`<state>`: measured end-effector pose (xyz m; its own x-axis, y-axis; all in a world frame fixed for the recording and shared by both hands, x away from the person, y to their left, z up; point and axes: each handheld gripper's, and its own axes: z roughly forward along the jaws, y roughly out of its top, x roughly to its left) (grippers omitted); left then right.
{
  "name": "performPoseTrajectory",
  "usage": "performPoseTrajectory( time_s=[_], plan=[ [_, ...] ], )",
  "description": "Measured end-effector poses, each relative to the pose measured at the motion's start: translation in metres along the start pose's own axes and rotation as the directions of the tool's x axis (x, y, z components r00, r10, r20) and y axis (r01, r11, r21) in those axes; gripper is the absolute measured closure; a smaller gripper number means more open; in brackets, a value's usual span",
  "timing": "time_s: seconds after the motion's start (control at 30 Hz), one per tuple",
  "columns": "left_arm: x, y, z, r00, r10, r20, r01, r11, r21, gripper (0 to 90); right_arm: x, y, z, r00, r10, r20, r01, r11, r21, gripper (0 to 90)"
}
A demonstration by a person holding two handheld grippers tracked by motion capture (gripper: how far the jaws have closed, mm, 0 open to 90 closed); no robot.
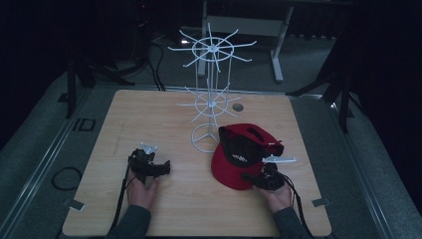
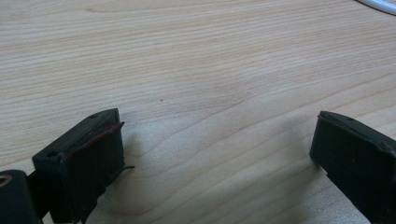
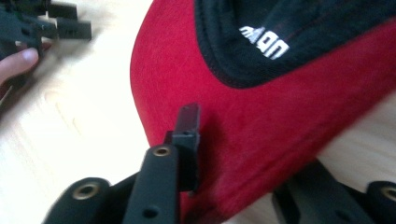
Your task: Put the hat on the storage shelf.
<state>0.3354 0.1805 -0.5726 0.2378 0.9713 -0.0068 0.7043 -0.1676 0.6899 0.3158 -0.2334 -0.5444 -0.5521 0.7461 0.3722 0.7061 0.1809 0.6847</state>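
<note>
A red cap (image 1: 234,149) with a black lining lies upside down right of the table's middle, its brim toward the person. My right gripper (image 1: 251,178) sits at the brim's near edge. In the right gripper view the red brim (image 3: 280,102) runs at a slant between the jaws of my right gripper (image 3: 247,158). One jaw lies over the brim and the other under it, with a gap still between them. My left gripper (image 1: 164,168) rests on the wooden table (image 1: 149,114) at the left. Its jaws (image 2: 219,140) stand wide open over bare wood.
A white wire display rack (image 1: 211,74) with spoke hooks stands on a ring base just behind the cap. A small round hole (image 1: 238,107) sits in the table beyond the rack. The other hand with the left gripper (image 3: 70,25) appears far off in the right gripper view.
</note>
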Motion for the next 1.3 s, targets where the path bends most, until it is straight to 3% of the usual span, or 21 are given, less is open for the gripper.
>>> performPoseTrajectory(
  time_s=[0.17,0.27,0.3,0.33,0.37,0.4,0.53,0.67,0.73,0.83,0.9,1.0,1.07,1.13,1.3],
  plan=[
    [0.000,0.000,0.000,1.0000,-0.001,0.000,0.001,1.0000,-0.002,3.1,-0.003,0.002,-0.019,0.9969,0.020,0.077,-0.012,0.994,-0.107,84.6],
    [0.000,0.000,0.000,1.0000,-0.002,0.000,0.002,1.0000,-0.002,3.1,-0.003,0.003,-0.024,0.9936,0.014,0.112,0.002,0.990,-0.142,86.0],
    [0.000,0.000,0.000,1.0000,-0.002,0.000,0.002,1.0000,-0.002,3.1,-0.001,0.003,-0.027,0.9859,-0.004,0.167,0.031,0.987,-0.160,86.2],
    [0.000,0.000,0.000,1.0000,-0.002,0.000,0.002,1.0000,-0.002,3.1,-0.001,0.003,-0.027,0.9859,-0.004,0.167,0.031,0.987,-0.160,86.2],
    [0.000,0.000,0.000,1.0000,-0.002,0.000,0.002,1.0000,-0.002,3.1,0.000,0.003,-0.028,0.9785,-0.015,0.206,0.052,0.982,-0.180,86.3],
    [0.000,0.000,0.000,1.0000,-0.002,0.000,0.002,1.0000,-0.002,3.1,0.000,0.003,-0.028,0.9785,-0.015,0.206,0.052,0.982,-0.180,86.3],
    [0.000,0.000,0.000,1.0000,0.001,0.000,-0.001,1.0000,0.000,3.2,0.003,0.004,-0.030,0.9587,-0.044,0.281,0.103,0.975,-0.198,86.4],
    [0.000,0.000,0.000,1.0000,0.001,0.000,-0.001,1.0000,0.000,3.1,0.004,0.007,-0.029,0.9460,-0.066,0.317,0.136,0.970,-0.201,86.3],
    [0.000,0.000,0.000,1.0000,0.000,0.000,0.000,1.0000,0.000,3.1,0.004,0.008,-0.028,0.9446,-0.065,0.322,0.136,0.970,-0.202,86.3],
    [0.000,0.000,0.000,1.0000,0.000,0.000,0.000,1.0000,0.000,3.1,0.001,0.012,-0.029,0.9330,-0.064,0.354,0.145,0.968,-0.207,86.3],
    [0.000,0.000,0.000,1.0000,0.001,0.000,-0.001,1.0000,0.000,3.1,0.000,0.013,-0.029,0.9301,-0.062,0.362,0.146,0.967,-0.209,86.3],
    [0.000,0.000,0.000,1.0000,0.001,0.000,-0.001,1.0000,0.000,3.1,-0.005,0.018,-0.033,0.9168,-0.056,0.395,0.155,0.962,-0.224,86.3],
    [0.000,0.000,0.000,1.0000,0.001,0.000,-0.001,1.0000,0.000,3.1,-0.006,0.019,-0.033,0.9145,-0.055,0.401,0.156,0.962,-0.224,86.3],
    [0.000,0.000,0.000,1.0000,0.001,0.000,-0.001,1.0000,0.000,3.1,-0.009,0.026,-0.035,0.9012,-0.063,0.429,0.172,0.960,-0.222,86.3],
    [0.000,0.000,0.000,1.0000,0.000,0.000,0.000,1.0000,0.000,3.1,-0.013,0.034,-0.034,0.8919,-0.063,0.448,0.180,0.958,-0.223,86.3]
  ],
)
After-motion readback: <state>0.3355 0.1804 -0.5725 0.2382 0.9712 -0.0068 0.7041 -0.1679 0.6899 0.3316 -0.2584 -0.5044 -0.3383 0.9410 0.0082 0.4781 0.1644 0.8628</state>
